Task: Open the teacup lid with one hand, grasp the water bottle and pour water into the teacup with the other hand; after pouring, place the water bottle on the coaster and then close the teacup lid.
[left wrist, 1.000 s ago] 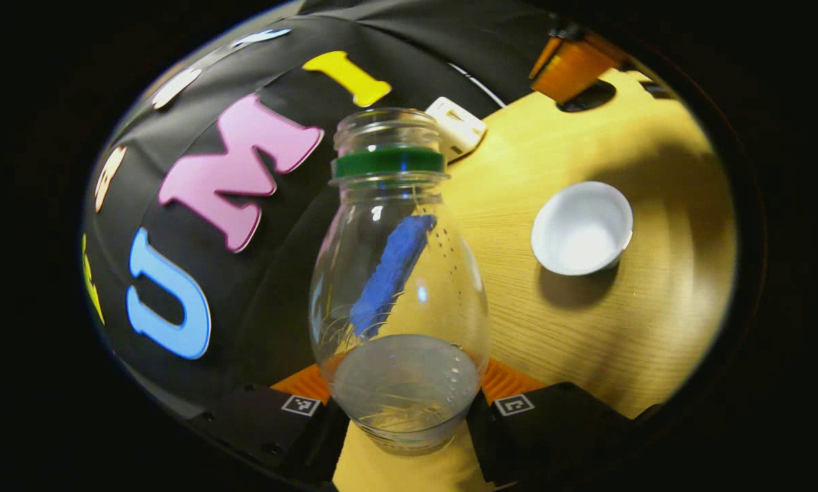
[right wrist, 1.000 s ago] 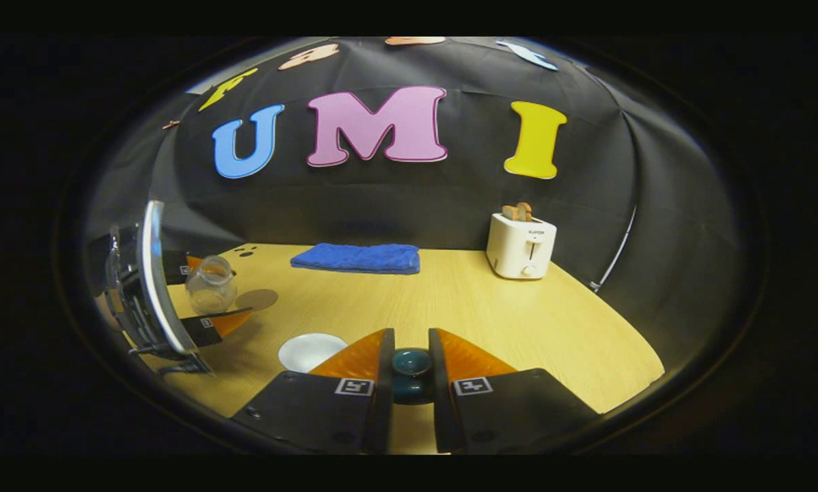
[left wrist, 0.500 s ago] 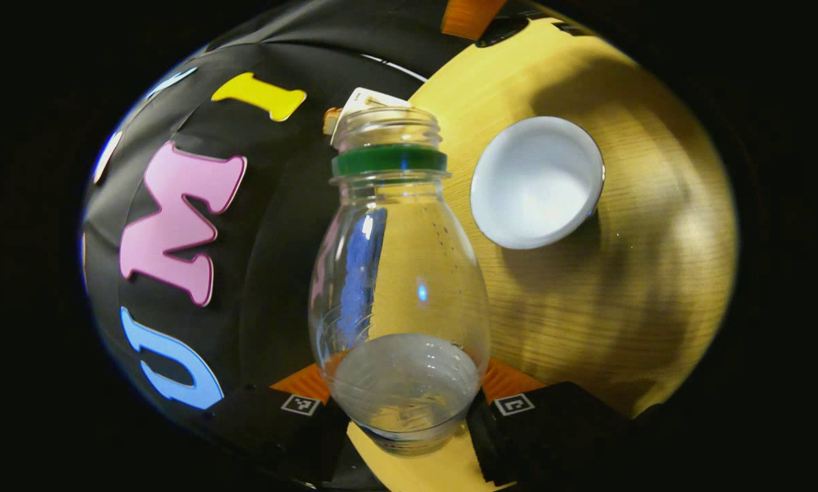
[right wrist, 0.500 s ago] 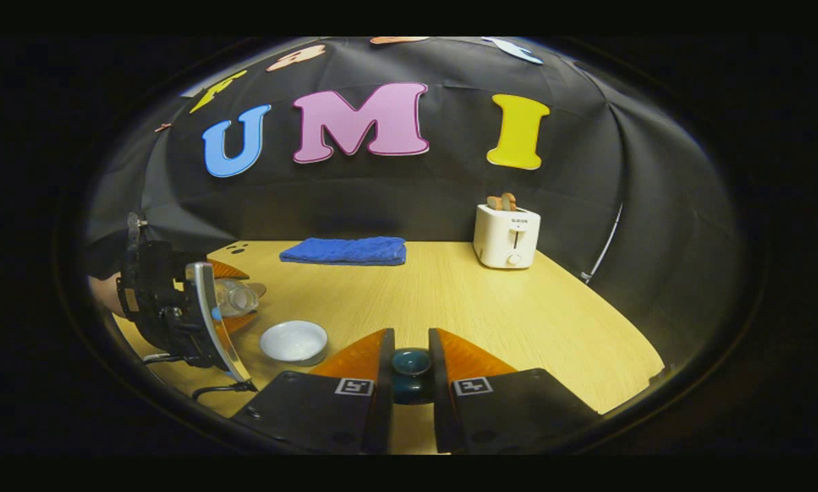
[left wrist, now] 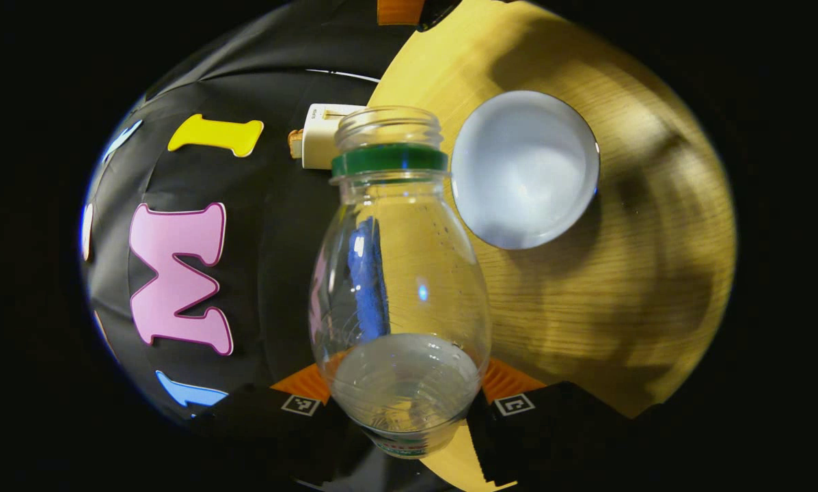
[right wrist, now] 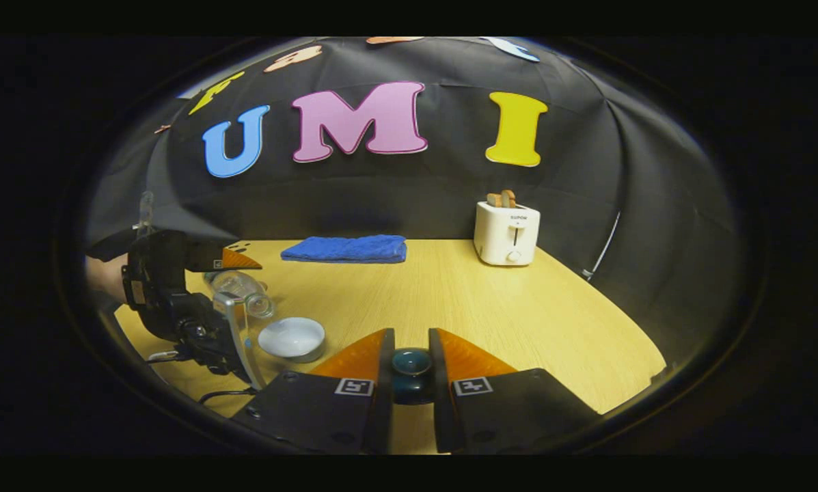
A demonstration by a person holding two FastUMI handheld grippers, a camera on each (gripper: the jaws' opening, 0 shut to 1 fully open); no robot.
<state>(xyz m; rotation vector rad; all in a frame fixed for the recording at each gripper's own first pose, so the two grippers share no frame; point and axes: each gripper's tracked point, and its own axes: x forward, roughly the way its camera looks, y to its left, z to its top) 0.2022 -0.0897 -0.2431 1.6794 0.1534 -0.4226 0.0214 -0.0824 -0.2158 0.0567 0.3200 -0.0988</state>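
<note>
The bottle [left wrist: 398,273] sits clamped between our left gripper's [left wrist: 409,406] two fingers, low in the centre of the left gripper view, tipped well over with its open mouth [left wrist: 388,126] pointing at the cup [left wrist: 525,167] in the upper right. A little water pools in the bottle's base, and no stream shows at the mouth, so we judge the pour is only just about to start. In the right gripper view the bottle's neck hangs just above and left of the cup, at the lower left.

Our right gripper [right wrist: 411,372] is closed on the lid [right wrist: 411,362], both fingers pressing its dark knob at the bottom centre of that view, held off the cup and well to its right.

So the lid is off and the bottle is grasped. Pouring, setting the bottle on the coaster and closing the cup are left. We cannot make out the coaster here.

Farther back on the table [right wrist: 518,307] lie a blue cloth [right wrist: 344,249] and a toaster [right wrist: 506,232].
</note>
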